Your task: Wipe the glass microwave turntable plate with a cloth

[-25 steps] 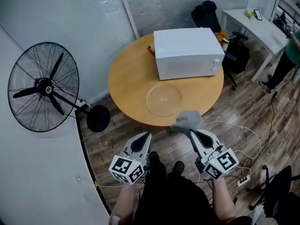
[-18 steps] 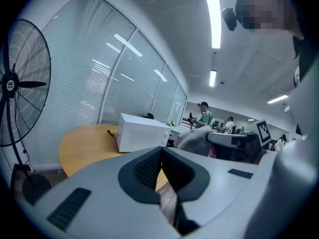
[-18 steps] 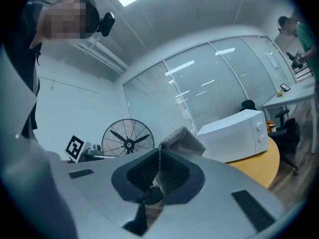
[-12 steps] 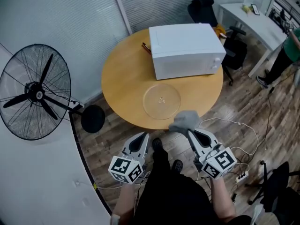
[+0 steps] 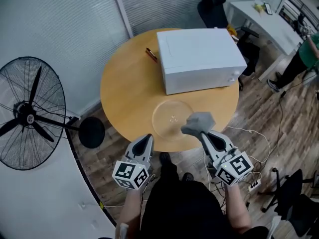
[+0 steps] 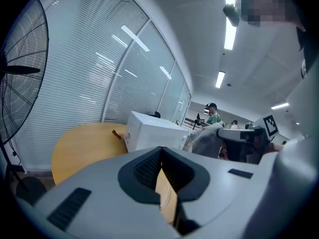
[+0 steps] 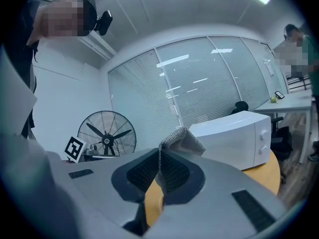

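The clear glass turntable plate [image 5: 173, 119] lies flat near the front edge of the round wooden table [image 5: 124, 93], in front of the white microwave [image 5: 199, 59]. My right gripper [image 5: 203, 133] is shut on a grey cloth [image 5: 198, 122], which hangs over the plate's near right rim. In the right gripper view the cloth [image 7: 182, 141] sticks up from the closed jaws of that gripper [image 7: 159, 166]. My left gripper [image 5: 146, 138] hovers at the table's front edge, left of the plate. It is shut with nothing in it [image 6: 160, 166].
A small red object [image 5: 151, 54] lies on the table left of the microwave. A black standing fan [image 5: 30, 118] is on the floor at the left. Cables [image 5: 254, 143] trail over the wooden floor on the right. A desk [image 5: 259, 14] and a person [image 5: 304, 54] are far right.
Both grippers have moved forward to the table. The cloth, earlier short of the table's edge, now hangs over the plate's near right rim.
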Motion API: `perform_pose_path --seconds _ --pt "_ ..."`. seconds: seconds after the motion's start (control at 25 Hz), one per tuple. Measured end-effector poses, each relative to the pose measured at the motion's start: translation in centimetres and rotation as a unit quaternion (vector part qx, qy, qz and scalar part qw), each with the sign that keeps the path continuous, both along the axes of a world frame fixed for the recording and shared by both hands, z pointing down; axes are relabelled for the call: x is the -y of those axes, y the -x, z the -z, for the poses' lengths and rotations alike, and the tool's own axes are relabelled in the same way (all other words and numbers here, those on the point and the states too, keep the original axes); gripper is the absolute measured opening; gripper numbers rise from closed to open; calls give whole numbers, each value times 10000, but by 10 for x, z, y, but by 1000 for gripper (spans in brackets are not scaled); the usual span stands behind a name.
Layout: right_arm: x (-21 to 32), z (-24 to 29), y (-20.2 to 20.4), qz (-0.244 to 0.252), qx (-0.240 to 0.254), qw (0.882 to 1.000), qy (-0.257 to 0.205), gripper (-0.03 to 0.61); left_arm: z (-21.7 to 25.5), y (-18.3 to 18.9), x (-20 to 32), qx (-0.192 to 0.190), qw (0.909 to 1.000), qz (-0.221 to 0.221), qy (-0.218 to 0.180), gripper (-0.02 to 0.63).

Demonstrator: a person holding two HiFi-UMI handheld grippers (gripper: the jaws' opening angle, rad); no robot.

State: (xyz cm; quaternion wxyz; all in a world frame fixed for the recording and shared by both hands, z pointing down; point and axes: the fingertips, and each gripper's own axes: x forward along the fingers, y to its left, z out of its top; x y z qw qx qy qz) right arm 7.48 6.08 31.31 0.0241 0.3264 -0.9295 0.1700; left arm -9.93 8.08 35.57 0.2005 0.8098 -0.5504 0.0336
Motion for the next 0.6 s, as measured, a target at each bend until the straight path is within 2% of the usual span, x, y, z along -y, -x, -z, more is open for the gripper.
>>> perform_pose_path --seconds 0.2,0.4,0.6 --pt "31 -9 22 -299 -95 9995 101 21 -13 30 33 -57 9997 -218 133 -5" --pt "49 -32 35 -506 -225 9980 309 21 -42 42 56 -112 9979 -433 473 -6" --pt "49 -50 54 -298 -255 9983 436 21 -83 47 59 -356 9939 -337 991 -5"
